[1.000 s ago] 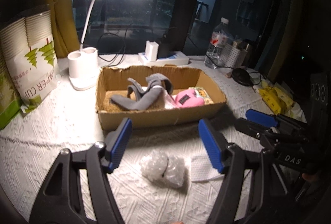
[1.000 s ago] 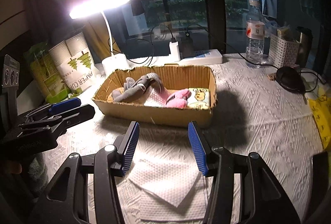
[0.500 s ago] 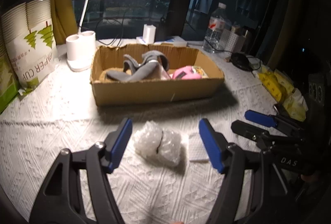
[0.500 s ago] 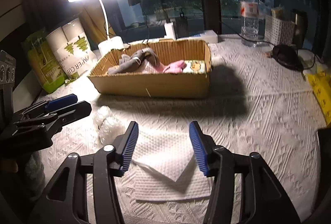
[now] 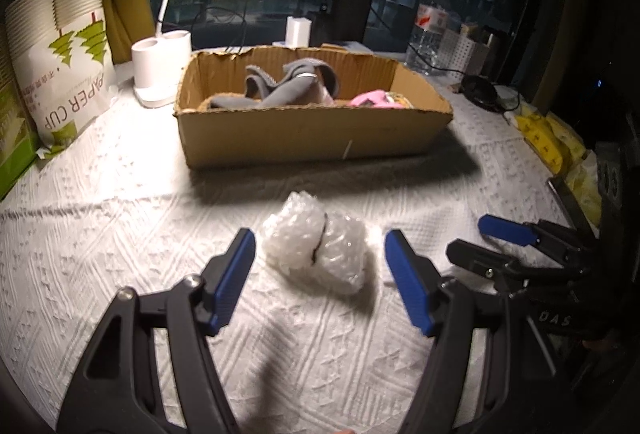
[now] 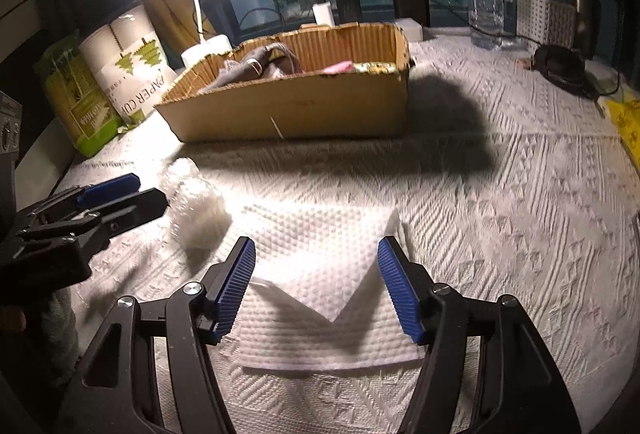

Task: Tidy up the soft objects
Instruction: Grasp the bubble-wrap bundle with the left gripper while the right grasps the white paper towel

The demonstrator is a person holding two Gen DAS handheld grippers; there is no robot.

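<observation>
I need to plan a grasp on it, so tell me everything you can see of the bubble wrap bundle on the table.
The bubble wrap bundle is a clear, crinkly wad of bubbled plastic, cinched at its middle by a thin dark band into two lobes. It lies on the white embossed table cover, in front of the cardboard box and apart from it, beside the paper towel. It sits ahead of the open left gripper, untouched.

Bubble-wrap bundle (image 5: 316,250) at frame centre between open left hand-held gripper (image 5: 320,274) pads, cardboard box (image 5: 312,141) behind.
</observation>
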